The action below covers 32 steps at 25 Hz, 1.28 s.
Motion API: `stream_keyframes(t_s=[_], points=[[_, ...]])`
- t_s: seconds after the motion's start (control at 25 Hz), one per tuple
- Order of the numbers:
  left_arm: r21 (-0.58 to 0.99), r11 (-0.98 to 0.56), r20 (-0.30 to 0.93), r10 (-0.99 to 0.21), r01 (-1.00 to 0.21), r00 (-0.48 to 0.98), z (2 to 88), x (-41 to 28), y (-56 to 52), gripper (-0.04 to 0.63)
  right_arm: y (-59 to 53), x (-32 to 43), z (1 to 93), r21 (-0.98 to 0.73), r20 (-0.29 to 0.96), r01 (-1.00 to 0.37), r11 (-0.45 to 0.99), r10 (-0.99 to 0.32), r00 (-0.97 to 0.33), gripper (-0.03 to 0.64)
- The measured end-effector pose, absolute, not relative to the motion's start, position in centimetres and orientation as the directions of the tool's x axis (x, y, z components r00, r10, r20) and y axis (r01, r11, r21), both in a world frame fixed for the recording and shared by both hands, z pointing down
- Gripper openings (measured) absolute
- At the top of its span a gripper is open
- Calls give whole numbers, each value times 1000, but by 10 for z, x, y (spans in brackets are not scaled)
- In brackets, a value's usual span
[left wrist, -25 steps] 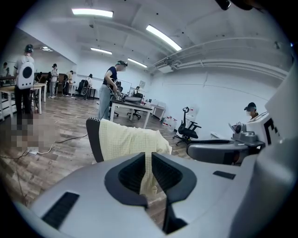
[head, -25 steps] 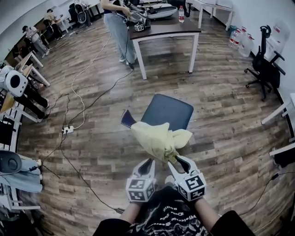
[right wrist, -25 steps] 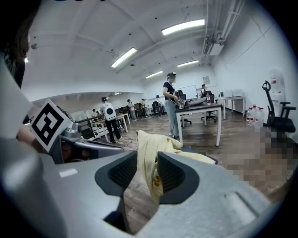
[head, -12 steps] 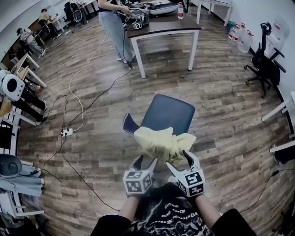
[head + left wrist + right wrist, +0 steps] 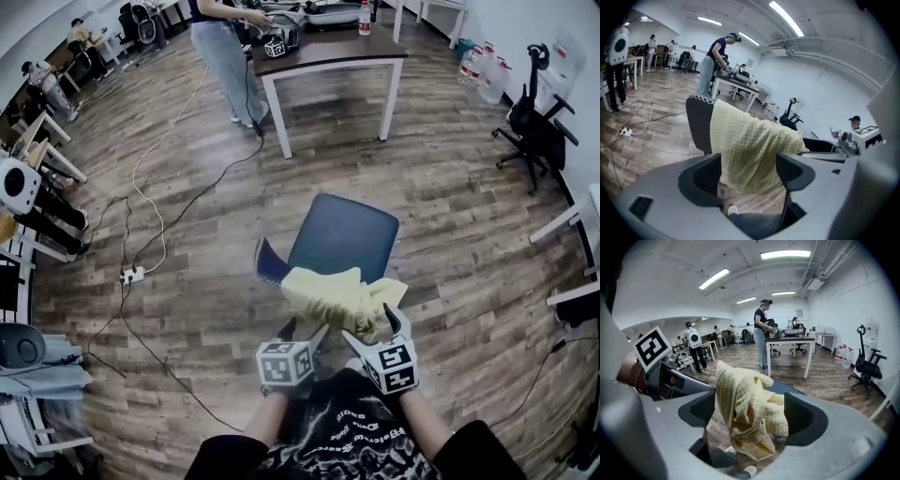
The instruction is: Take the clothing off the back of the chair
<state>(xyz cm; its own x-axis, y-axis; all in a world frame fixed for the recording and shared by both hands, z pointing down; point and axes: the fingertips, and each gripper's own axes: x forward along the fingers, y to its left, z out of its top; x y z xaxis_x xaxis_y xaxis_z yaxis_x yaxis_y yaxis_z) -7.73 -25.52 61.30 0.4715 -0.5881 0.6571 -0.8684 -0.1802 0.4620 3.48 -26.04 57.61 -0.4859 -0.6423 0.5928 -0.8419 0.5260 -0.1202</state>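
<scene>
A pale yellow waffle-weave garment (image 5: 342,298) lies bunched over the top of the back (image 5: 269,262) of a dark blue chair (image 5: 345,236). Both grippers stand just in front of it, side by side. The left gripper (image 5: 305,330) has its jaws opening; in the left gripper view the garment (image 5: 745,150) hangs between the pads over the chair back (image 5: 699,122) without being pinched. The right gripper (image 5: 373,326) is opening too, and the garment's crumpled end (image 5: 747,413) hangs loose between its pads, with gaps on both sides.
A dark-topped table (image 5: 328,56) stands beyond the chair with a person (image 5: 220,47) at its left end. Cables and a power strip (image 5: 131,275) lie on the wood floor to the left. A black office chair (image 5: 534,141) and water bottles (image 5: 487,75) are at the right wall.
Both grippers came down and toward the chair with the garment, which was held up above the chair back. Their jaws have spread and the garment now rests on the back.
</scene>
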Motion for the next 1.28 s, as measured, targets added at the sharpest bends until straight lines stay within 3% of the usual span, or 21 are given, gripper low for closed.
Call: stream_keyframes(t_s=[0.48, 0.92, 1.04, 1.12, 1.2, 1.28], points=[[491, -225, 687, -493, -842, 533, 633, -67, -279, 347, -276, 27, 606, -62, 717, -851, 521, -570, -401, 465], [502, -264, 693, -447, -823, 566, 638, -57, -287, 345, -283, 11, 626, 20, 758, -821, 570, -544, -360, 457], [527, -261, 681, -439, -809, 586, 635, -55, -285, 344, -284, 10, 617, 43, 737, -815, 578, -569, -365, 386], [521, -290, 682, -423, -803, 596, 633, -52, -281, 315, -286, 14, 612, 62, 723, -817, 573, -590, -359, 241], [498, -319, 687, -422, -806, 592, 630, -50, -277, 227, -287, 15, 610, 72, 725, -811, 581, -589, -357, 227], [480, -334, 683, -438, -811, 584, 627, -50, -276, 194, -285, 13, 608, 99, 727, -797, 595, -590, -351, 206]])
